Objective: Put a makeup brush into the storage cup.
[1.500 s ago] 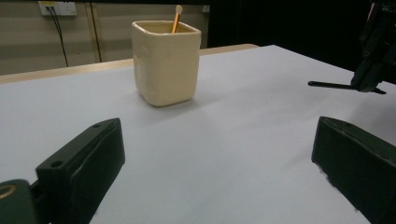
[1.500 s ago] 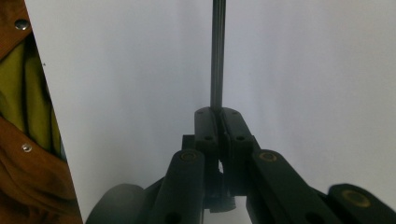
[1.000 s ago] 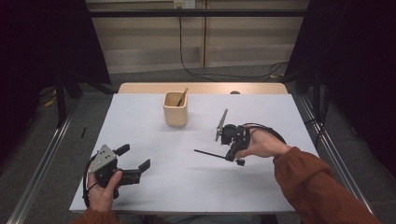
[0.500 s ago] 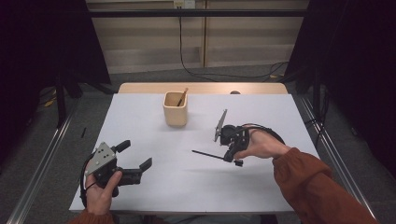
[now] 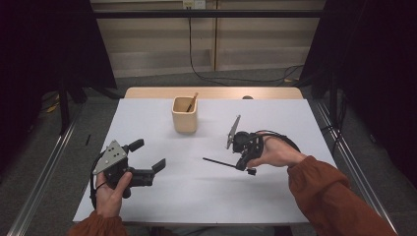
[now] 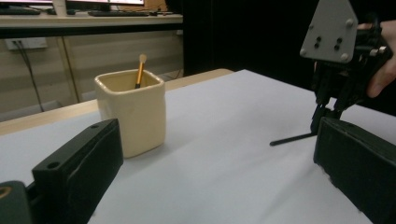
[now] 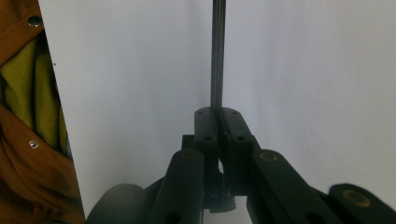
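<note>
A cream square cup [image 5: 185, 114] [image 6: 131, 112] stands on the white table sheet [image 5: 206, 187] at the back middle, with a gold-handled brush [image 5: 192, 102] [image 6: 140, 70] leaning inside it. To its right, my right gripper [image 5: 241, 166] [image 7: 218, 114] [image 6: 320, 126] points down at the sheet, shut on one end of a thin black stick [image 5: 219, 162] [image 7: 217, 56] [image 6: 292, 138]. The stick reaches left, low over the sheet. My left gripper [image 5: 147, 155] [image 6: 217, 186] is at the front left, open, with nothing between its jaws, and faces the cup.
A strip of wooden tabletop [image 5: 211, 92] shows behind the sheet. Metal rails [image 5: 46, 172] run along both sides on the floor, and a black cable [image 5: 231, 81] lies behind the table. An orange sleeve [image 5: 334, 196] comes in at the front right.
My left gripper has lifted a little and drifted slightly away from the front edge, still open. The right gripper and the stick have stayed put.
</note>
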